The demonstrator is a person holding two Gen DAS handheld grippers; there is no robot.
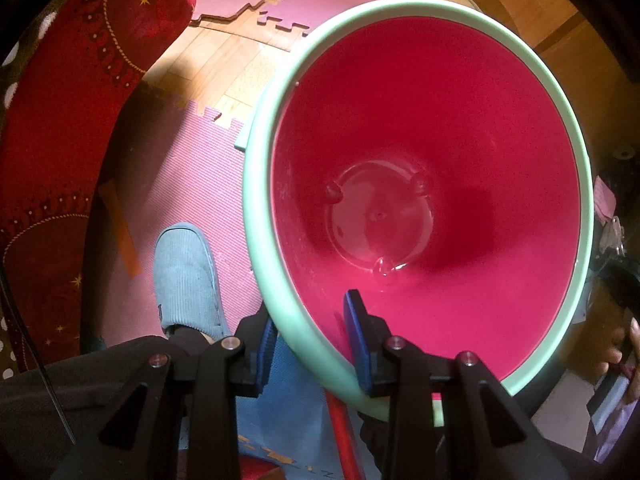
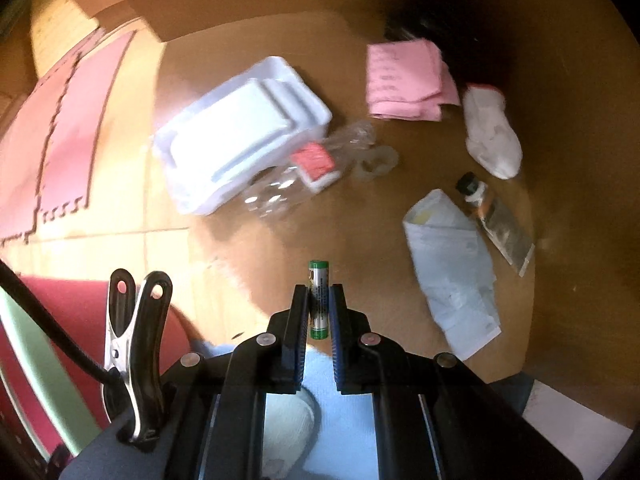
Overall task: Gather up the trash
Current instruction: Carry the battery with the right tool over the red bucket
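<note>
My left gripper (image 1: 312, 340) points down and is shut on the pale green rim of a trash bin (image 1: 256, 216) whose inside is red. One blue pad sits inside the rim and one outside. The same bin (image 2: 28, 360) shows at the lower left of the right wrist view. My right gripper (image 2: 319, 292) is shut on a green and silver battery (image 2: 319, 280), held upright above the brown table (image 2: 280, 248). On the table lie a white foam tray (image 2: 240, 132), a clear bottle with a red label (image 2: 308, 164), a crumpled white paper (image 2: 452, 272) and a squeezed tube (image 2: 496, 220).
Folded pink paper (image 2: 408, 80), a white wad (image 2: 492, 132) and a clear tape ring (image 2: 376, 164) also lie on the table. A foot in a grey slipper (image 1: 186, 280) stands on pink foam mats (image 1: 172, 184) beside the bin. A red patterned cushion (image 1: 60, 120) is at the left. A black clip (image 2: 136, 344) sits on my right gripper.
</note>
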